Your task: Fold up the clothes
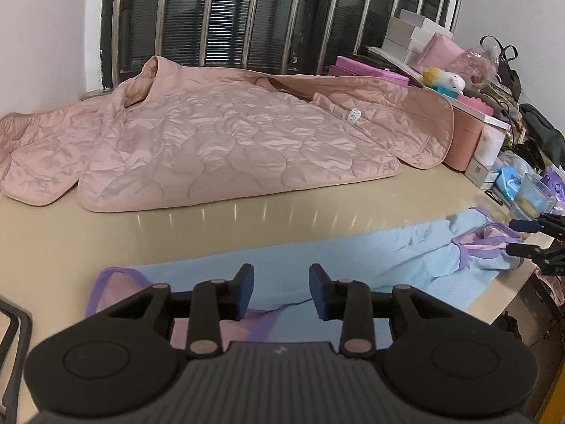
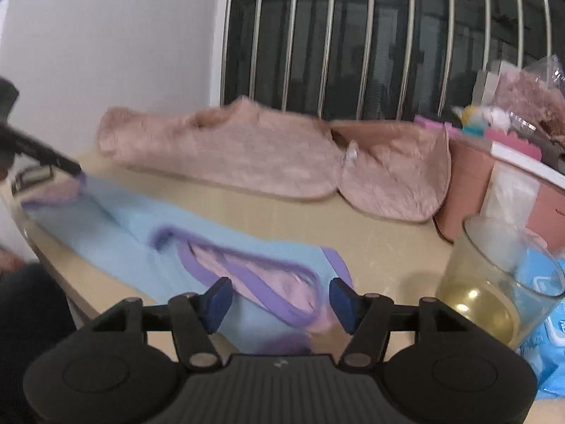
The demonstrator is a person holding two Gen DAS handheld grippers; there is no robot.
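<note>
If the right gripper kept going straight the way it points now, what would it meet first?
Most likely the blue garment: its purple-edged pink opening lies just ahead of the right gripper, whose jaws stand open and empty. The blur leaves depth uncertain.

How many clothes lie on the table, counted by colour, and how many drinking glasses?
Pink quilted jacket: 1
Light blue garment with purple trim: 1
Glass with yellowish liquid: 1
Total: 3
</note>
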